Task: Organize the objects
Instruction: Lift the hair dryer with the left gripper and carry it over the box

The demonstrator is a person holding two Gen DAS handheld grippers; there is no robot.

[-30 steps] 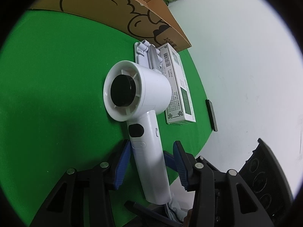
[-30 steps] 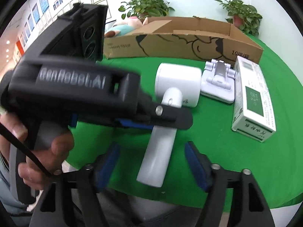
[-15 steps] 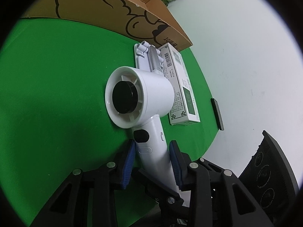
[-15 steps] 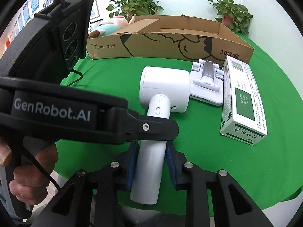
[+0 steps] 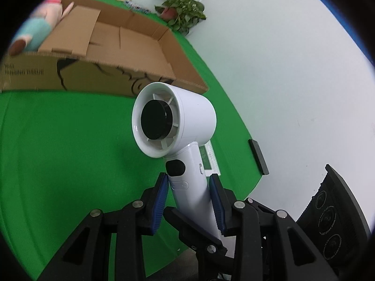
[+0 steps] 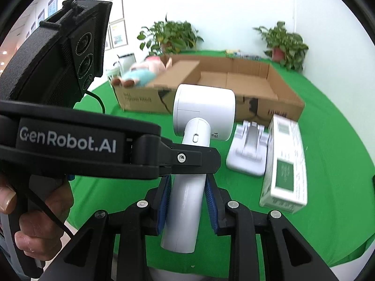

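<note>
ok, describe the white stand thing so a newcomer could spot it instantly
On the green table, look just in front of the open cardboard box. The white stand lies flat between the hair dryer and the white-green carton; only it has raised ribs.

The hair dryer's [image 5: 173,121] lower handle disappears behind the left tool [image 5: 189,205], so its base is hidden in the left wrist view. The white and green carton [image 5: 209,158] peeks out only as a sliver behind that handle. The plush toy [image 5: 35,30] is smeared and cut off by the lens edge, and the cardboard box's [image 5: 112,44] side lettering is too blurred to read fully. From the right wrist view the left tool's body [image 6: 70,140] blocks much of the counter [image 6: 328,164], the carton's [image 6: 284,164] print is illegible, and the phone stand [image 6: 249,149] is soft with blur.
</note>
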